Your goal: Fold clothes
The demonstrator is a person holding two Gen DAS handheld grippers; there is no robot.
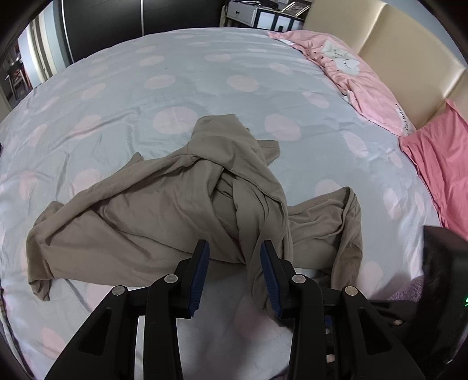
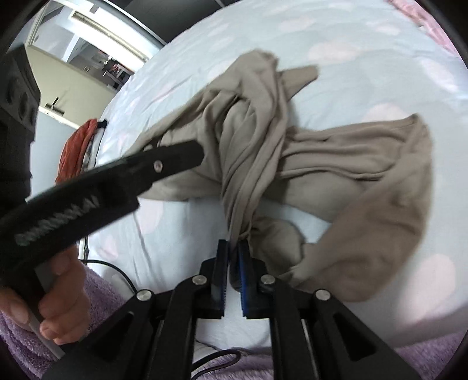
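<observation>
A taupe garment [image 1: 163, 216] lies crumpled on the bed sheet [image 1: 181, 76], which is pale blue with pink dots. One twisted strand of the garment runs toward me. My left gripper [image 1: 235, 251] hangs just above the garment's near edge. Its blue pads stand apart, and a hanging fold brushes the right pad [image 1: 267, 271]. In the right wrist view the garment [image 2: 336, 163] is drawn into a tight rope that ends between the tips of my right gripper [image 2: 234, 244]. Its pads are nearly together on that fabric. The left gripper [image 2: 193, 155] shows side-on there, held by a hand [image 2: 63, 292].
Pink pillows [image 1: 359, 84] and a darker pink cushion [image 1: 438, 163] lie along the beige headboard [image 1: 389, 38] on the right. A dark wardrobe [image 1: 117, 20] stands beyond the bed. Orange clothing [image 2: 79, 143] sits at the bed's left edge. Purple fleece [image 2: 111, 298] and a black cable [image 2: 111, 266] are nearest me.
</observation>
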